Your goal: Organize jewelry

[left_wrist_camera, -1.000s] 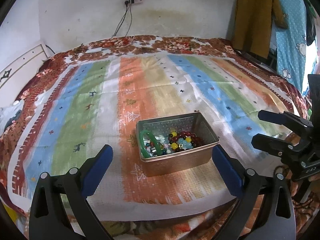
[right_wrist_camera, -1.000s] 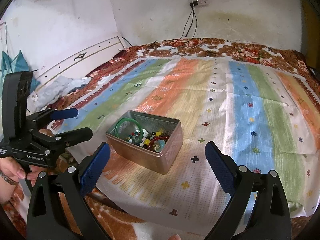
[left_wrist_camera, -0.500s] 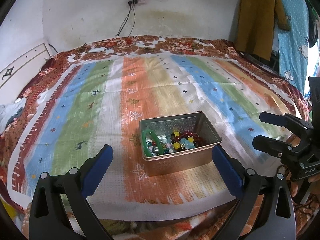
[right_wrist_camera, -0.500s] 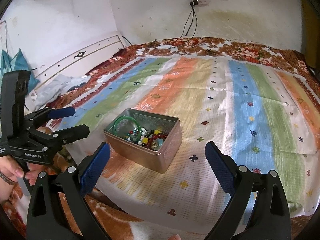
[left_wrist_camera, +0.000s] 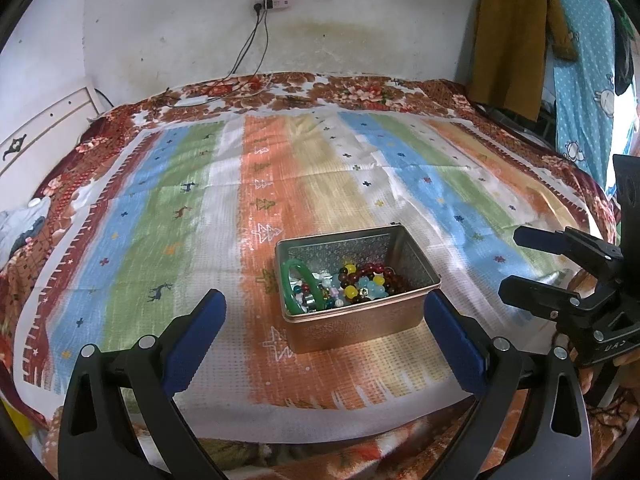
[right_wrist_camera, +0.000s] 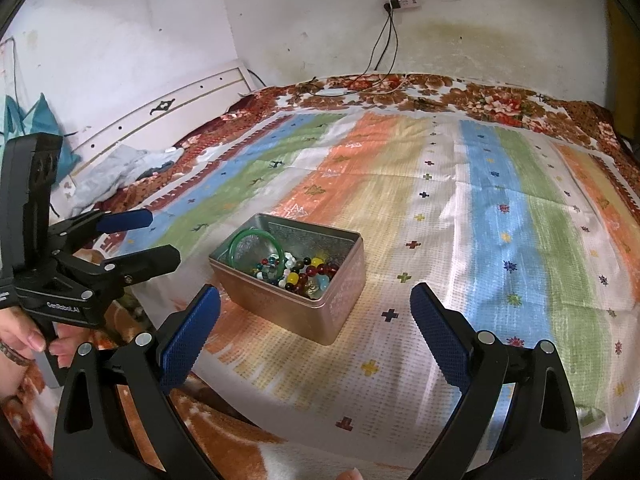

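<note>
Both grippers, left (left_wrist_camera: 323,326) & right (right_wrist_camera: 316,316), are held wide open w/ nothing gripped, metal tin (left_wrist_camera: 356,326) of beads (left_wrist_camera: 360,282) seen mid-frame.

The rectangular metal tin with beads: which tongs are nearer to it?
Left tongs, apparently: they straddle the rectangular metal tin. Right tongs hover at its right.

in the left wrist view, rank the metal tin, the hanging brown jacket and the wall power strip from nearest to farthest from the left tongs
1. Metal tin: just ahead of the open left tongs, on the striped bedspread.
2. Brown jacket: hanging beyond the bed's far right corner.
3. Power strip: high on the back wall, roughly as far as the jacket; too close to call.
</note>
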Tool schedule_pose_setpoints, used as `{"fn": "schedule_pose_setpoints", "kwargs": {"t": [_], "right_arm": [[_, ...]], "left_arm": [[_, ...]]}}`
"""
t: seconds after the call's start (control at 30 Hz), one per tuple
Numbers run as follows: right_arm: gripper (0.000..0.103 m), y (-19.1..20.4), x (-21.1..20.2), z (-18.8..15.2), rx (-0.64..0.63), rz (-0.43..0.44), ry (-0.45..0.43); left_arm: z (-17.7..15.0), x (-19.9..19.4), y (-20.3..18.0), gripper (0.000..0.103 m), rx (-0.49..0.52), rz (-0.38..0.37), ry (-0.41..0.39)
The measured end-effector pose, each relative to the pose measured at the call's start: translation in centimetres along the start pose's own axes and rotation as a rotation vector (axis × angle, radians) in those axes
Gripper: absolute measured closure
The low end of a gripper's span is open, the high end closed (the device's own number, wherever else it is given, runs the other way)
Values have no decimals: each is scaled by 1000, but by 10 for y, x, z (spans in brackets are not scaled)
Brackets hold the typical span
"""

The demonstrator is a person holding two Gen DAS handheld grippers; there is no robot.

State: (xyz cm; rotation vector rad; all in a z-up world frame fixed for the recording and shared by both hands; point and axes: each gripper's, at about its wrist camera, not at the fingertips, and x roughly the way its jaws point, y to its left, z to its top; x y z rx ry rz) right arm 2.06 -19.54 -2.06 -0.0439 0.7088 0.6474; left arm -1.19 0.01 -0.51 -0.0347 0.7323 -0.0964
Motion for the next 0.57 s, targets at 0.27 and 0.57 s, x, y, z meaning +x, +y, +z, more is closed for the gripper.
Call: {"fn": "schedule_pose_setpoints", "kwargs": {"t": [0.27, 0.57], "right_arm": [[7, -1, -1, -1, 3, -1, -4], [7, -1, -1, -1, 4, -1, -5]], "left_arm": [[-1, 1, 0, 6, 0, 0, 6], [-3, 2, 1, 6, 2, -2, 16]]}}
